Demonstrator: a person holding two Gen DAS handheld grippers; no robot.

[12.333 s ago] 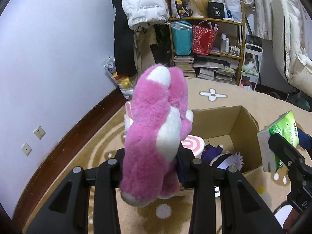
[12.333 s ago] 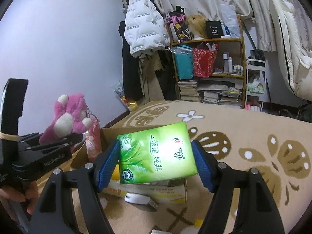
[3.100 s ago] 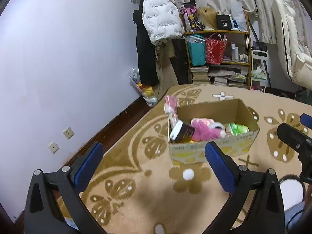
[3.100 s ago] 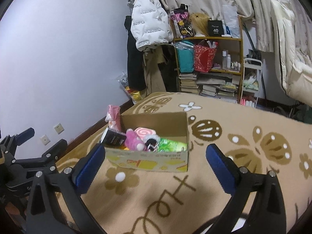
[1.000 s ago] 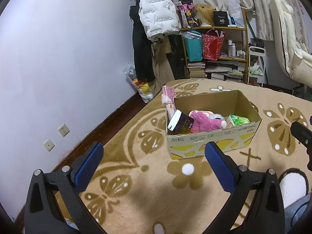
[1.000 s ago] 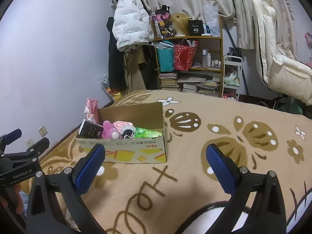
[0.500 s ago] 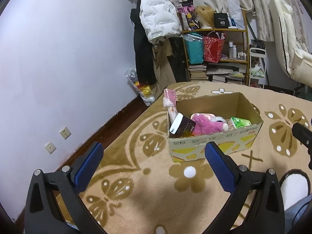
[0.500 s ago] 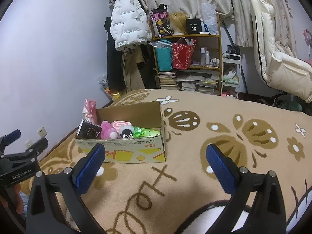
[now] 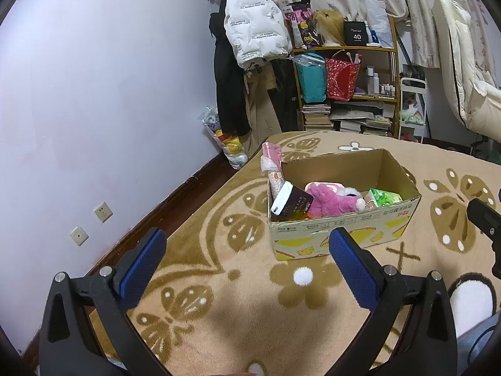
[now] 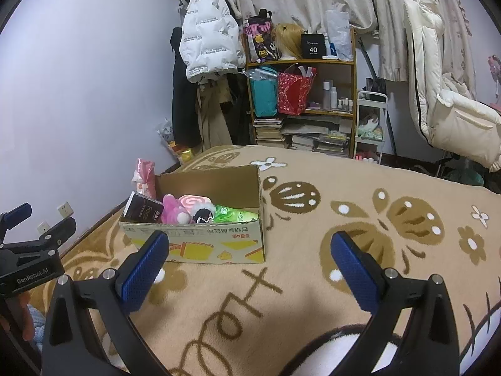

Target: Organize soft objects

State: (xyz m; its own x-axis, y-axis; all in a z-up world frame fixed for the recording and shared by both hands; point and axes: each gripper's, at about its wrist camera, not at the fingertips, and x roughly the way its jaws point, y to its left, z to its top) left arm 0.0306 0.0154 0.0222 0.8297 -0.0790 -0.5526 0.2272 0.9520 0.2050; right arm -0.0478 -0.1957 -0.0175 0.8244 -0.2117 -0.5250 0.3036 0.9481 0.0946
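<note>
We've got one cardboard box (image 9: 344, 228) on the rug (image 9: 219, 297), holding one pink plush (image 9: 328, 200) and one green tissue pack (image 9: 383, 196). Our left gripper (image 9: 247, 258) and right gripper (image 10: 249, 258) are both spread wide, empty.

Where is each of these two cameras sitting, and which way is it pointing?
Left wrist view: rides the left tool, looking forward and down at the cardboard box on the rug; both blue pads show wide apart, the right tool's tip at the right edge.
Right wrist view: rides the right tool, facing the box from its other side; the left tool and a hand show at left.
Shared: box, pink plush toy, shelf.
</note>
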